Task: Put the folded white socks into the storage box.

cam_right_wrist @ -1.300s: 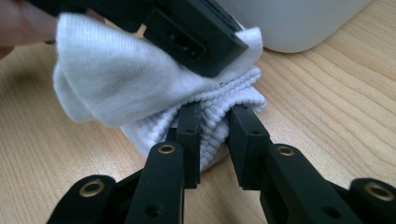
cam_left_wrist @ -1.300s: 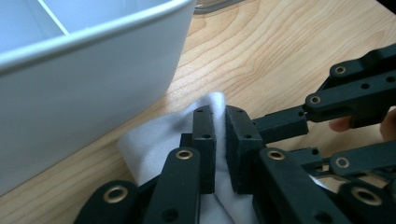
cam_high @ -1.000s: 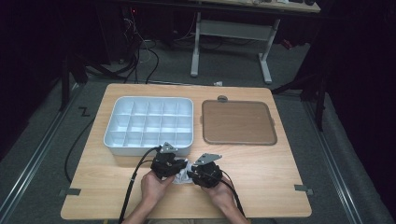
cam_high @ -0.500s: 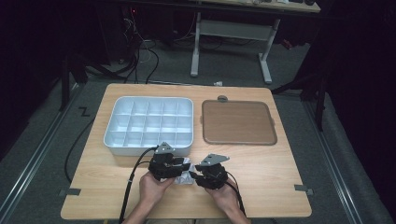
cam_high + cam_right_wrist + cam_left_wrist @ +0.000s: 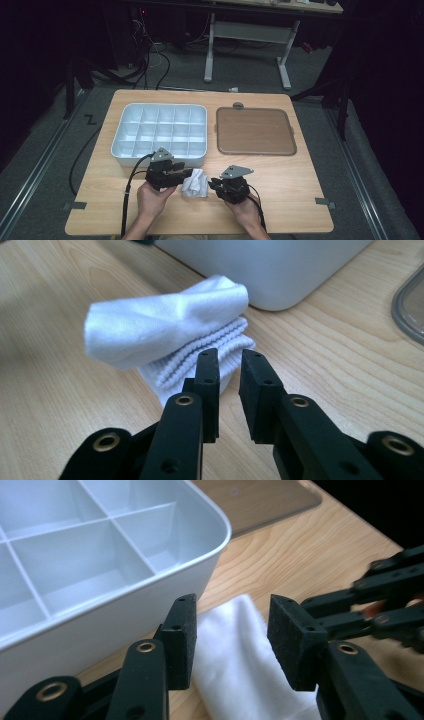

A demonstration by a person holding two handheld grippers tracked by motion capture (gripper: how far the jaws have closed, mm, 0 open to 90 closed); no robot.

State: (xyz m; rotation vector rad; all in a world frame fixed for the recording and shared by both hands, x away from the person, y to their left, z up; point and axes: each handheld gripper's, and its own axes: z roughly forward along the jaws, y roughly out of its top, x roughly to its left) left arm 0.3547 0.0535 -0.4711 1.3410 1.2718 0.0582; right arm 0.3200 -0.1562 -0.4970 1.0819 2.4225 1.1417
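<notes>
A folded white sock [image 5: 196, 183] lies on the wooden table [image 5: 300, 200] near its front edge, just in front of the white compartment tray [image 5: 125, 147]. My left gripper [image 5: 186, 174] is at the sock's left end and open; in the left gripper view its jaws [image 5: 232, 630] stand wide apart over the sock [image 5: 240, 670]. My right gripper [image 5: 211, 184] is at the sock's right end. Its jaws [image 5: 230, 370] show a narrow gap with nothing between them, just short of the sock's ribbed edge [image 5: 200, 357].
The tray's wall [image 5: 100, 630] rises close beside the left jaws, and its corner [image 5: 270, 270] stands behind the sock. A brown mat [image 5: 254, 131] lies right of the tray. The right gripper's linkage [image 5: 390, 595] shows in the left gripper view.
The two grippers have drawn apart sideways, the left one to the left and the right one to the right. The white sock between them is now uncovered.
</notes>
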